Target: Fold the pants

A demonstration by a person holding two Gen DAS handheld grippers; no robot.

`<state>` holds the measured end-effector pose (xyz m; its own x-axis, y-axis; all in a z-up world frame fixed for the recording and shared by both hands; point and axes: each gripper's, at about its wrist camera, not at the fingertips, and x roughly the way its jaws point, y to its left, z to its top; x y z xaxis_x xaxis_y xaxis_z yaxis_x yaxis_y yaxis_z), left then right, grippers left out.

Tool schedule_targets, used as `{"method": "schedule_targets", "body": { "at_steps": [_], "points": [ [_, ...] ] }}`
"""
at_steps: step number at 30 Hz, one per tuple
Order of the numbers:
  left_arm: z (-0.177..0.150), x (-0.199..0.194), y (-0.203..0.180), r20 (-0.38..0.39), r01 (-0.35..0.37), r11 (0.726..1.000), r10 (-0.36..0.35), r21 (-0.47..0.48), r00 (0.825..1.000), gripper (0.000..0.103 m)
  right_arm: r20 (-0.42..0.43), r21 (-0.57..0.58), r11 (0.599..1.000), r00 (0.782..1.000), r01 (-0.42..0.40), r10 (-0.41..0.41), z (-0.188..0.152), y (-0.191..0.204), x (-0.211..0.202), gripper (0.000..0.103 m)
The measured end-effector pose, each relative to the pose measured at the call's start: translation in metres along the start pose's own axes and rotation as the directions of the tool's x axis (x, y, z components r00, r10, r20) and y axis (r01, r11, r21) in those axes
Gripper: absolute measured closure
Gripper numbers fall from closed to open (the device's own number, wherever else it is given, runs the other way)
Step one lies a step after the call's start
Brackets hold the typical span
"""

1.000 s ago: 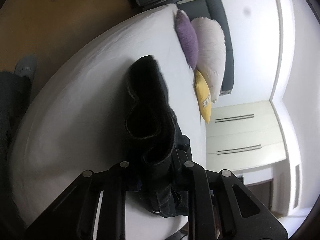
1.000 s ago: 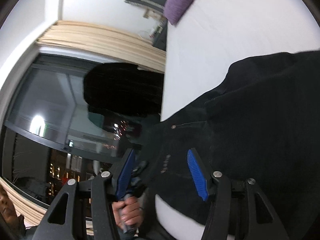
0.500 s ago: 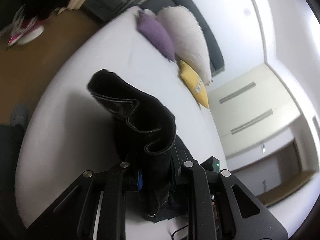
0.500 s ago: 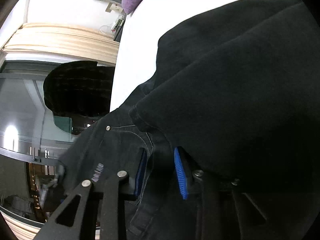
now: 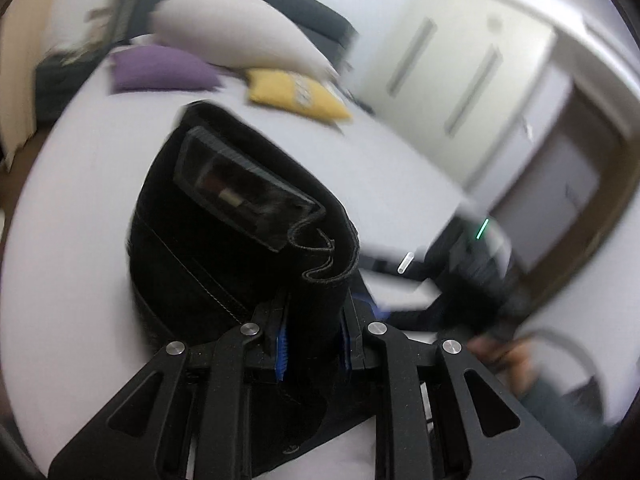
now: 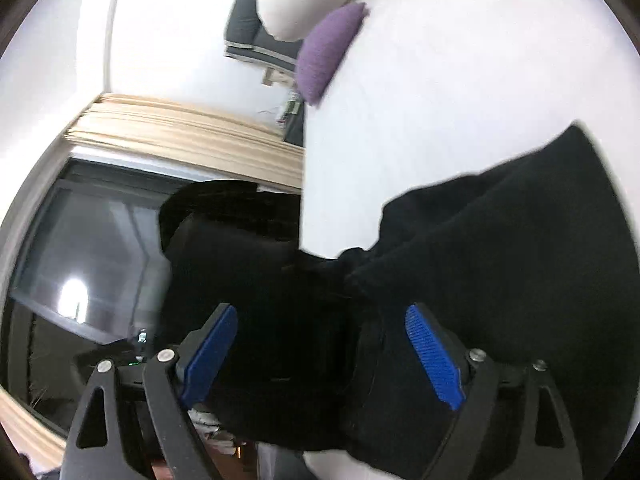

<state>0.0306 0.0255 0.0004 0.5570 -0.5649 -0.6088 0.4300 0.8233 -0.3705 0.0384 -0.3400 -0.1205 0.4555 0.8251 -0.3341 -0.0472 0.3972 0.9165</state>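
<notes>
The left gripper (image 5: 314, 332) is clenched on a bunched fold of the black pants (image 5: 240, 216), its blue-padded fingers (image 5: 282, 338) pressed into the cloth from both sides. From that pinch the pants rise toward 11 o'clock in the left wrist view, a hemmed edge curling just above the fingers and a stitched patch with a pale label showing on the upper face. The garment lies over the white bed (image 5: 80, 208), most of it near the centre of the view.

The right gripper (image 6: 322, 350) stands released, its two blue pads set wide apart, with dark cloth of the pants (image 6: 500, 248) lying between and over them; whether the pads touch the cloth is unclear. In this view the pants spread from the centre toward 3 o'clock across the bed (image 6: 460, 92).

At the head of the bed rest a purple pillow (image 5: 164, 70), a large white pillow (image 5: 236, 36) and a yellow pillow (image 5: 296, 94), close together. Pale wardrobe doors (image 5: 460, 64) fill 1 o'clock in the left view, which is blurred. A dark window (image 6: 88, 256) sits at 9 o'clock in the right view.
</notes>
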Motion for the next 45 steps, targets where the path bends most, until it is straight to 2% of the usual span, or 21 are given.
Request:
{"method": "schedule_targets", "body": {
  "at_steps": [4, 6, 9, 12, 13, 14, 15, 17, 18, 22, 27, 30, 40, 45],
  "points": [
    [-0.041, 0.054, -0.048, -0.123, -0.022, 0.993, 0.036, 0.117, 0.992, 0.086, -0.009, -0.012, 0.999, 0.999, -0.035, 0.035, -0.007, -0.009, -0.029, 0.013],
    [-0.056, 0.063, -0.066, -0.153, -0.03, 0.982, 0.06, 0.187, 0.986, 0.086, -0.028, 0.004, 1.0, 1.0, -0.004, 0.004, -0.005, -0.018, -0.025, 0.011],
    [-0.071, 0.07, -0.086, -0.176, -0.039, 0.969, 0.083, 0.243, 0.981, 0.086, -0.061, 0.029, 0.999, 0.998, 0.037, -0.035, -0.011, -0.034, -0.02, 0.012],
    [-0.076, 0.07, -0.1, -0.165, -0.056, 0.958, 0.106, 0.281, 0.981, 0.086, -0.089, 0.028, 0.998, 0.994, 0.062, -0.06, -0.014, -0.041, -0.016, 0.026],
    [-0.074, 0.073, -0.104, -0.162, -0.062, 0.955, 0.113, 0.289, 0.98, 0.086, -0.1, 0.025, 0.997, 0.992, 0.08, -0.077, -0.014, -0.042, -0.015, 0.033],
    [-0.074, 0.075, -0.11, -0.16, -0.067, 0.951, 0.12, 0.303, 0.98, 0.086, -0.114, 0.023, 0.995, 0.989, 0.098, -0.095, -0.013, -0.044, -0.011, 0.045],
    [-0.079, 0.074, -0.113, -0.16, -0.069, 0.947, 0.124, 0.314, 0.979, 0.086, -0.126, 0.022, 0.993, 0.986, 0.114, -0.111, -0.012, -0.046, -0.009, 0.05],
    [-0.094, 0.067, -0.125, -0.161, -0.068, 0.94, 0.128, 0.335, 0.979, 0.086, -0.124, 0.008, 0.991, 0.983, 0.135, -0.133, -0.009, -0.048, -0.008, 0.08],
    [-0.103, 0.063, -0.131, -0.162, -0.066, 0.938, 0.127, 0.34, 0.978, 0.086, -0.119, 0.002, 0.989, 0.982, 0.145, -0.144, -0.007, -0.049, -0.012, 0.083],
    [-0.094, 0.079, -0.137, -0.162, -0.059, 0.934, 0.123, 0.354, 0.979, 0.086, -0.092, -0.048, 0.983, 0.98, 0.175, -0.179, -0.003, -0.045, -0.021, 0.086],
    [-0.077, 0.091, -0.161, -0.141, -0.051, 0.917, 0.115, 0.397, 0.983, 0.086, -0.064, -0.072, 0.982, 0.982, 0.176, -0.18, 0.01, -0.036, -0.035, 0.086],
    [-0.079, 0.101, -0.178, -0.152, -0.045, 0.911, 0.117, 0.409, 0.981, 0.086, -0.067, -0.07, 0.979, 0.978, 0.194, -0.199, 0.015, -0.041, -0.043, 0.086],
    [-0.102, 0.151, -0.185, -0.216, -0.029, 0.903, 0.134, 0.429, 0.967, 0.086, -0.076, 0.001, 0.974, 0.971, 0.226, -0.225, 0.009, -0.081, -0.043, 0.086],
    [-0.103, 0.174, -0.184, -0.212, -0.018, 0.896, 0.124, 0.443, 0.969, 0.082, -0.037, 0.022, 0.978, 0.977, 0.209, -0.208, 0.002, -0.094, -0.048, 0.087]
  ]
}}
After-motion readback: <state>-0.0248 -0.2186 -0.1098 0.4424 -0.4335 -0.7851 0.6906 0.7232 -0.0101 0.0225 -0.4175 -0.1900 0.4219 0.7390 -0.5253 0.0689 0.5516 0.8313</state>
